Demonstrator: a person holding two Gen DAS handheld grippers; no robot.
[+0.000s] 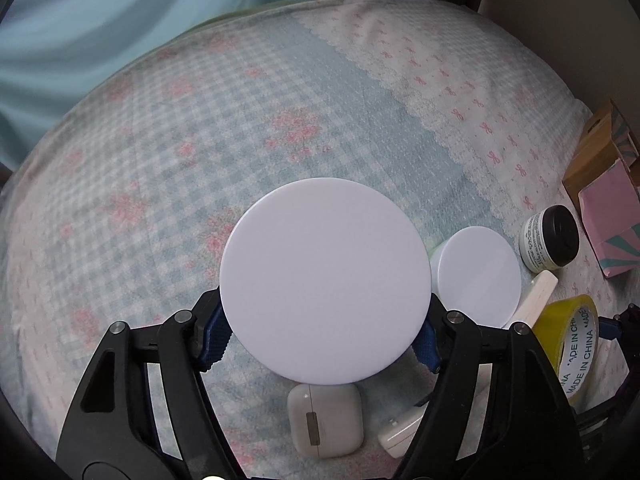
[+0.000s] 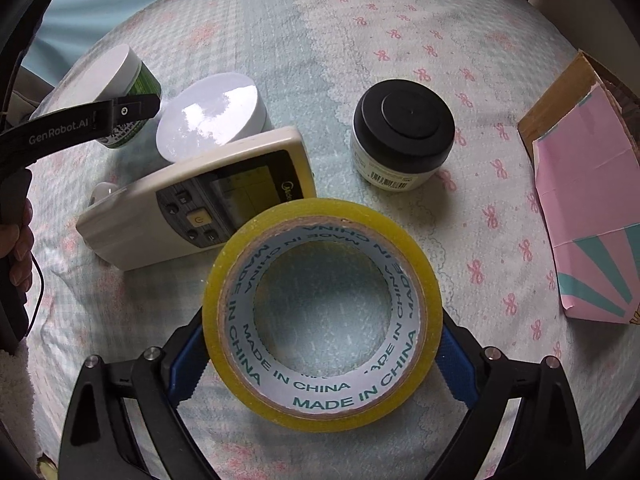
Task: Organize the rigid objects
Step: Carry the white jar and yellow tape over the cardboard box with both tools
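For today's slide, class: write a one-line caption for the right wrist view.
Right gripper clamps a yellow tape roll above a remote control and a black-lidded jar.

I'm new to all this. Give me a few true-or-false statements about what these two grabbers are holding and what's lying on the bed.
1. The left gripper holds a white-lidded jar. True.
2. The right gripper is empty. False: it grips the yellow tape roll.
3. The black-lidded jar lies on its side. False: it stands upright.
4. The remote control rests partly against another white-lidded jar. True.
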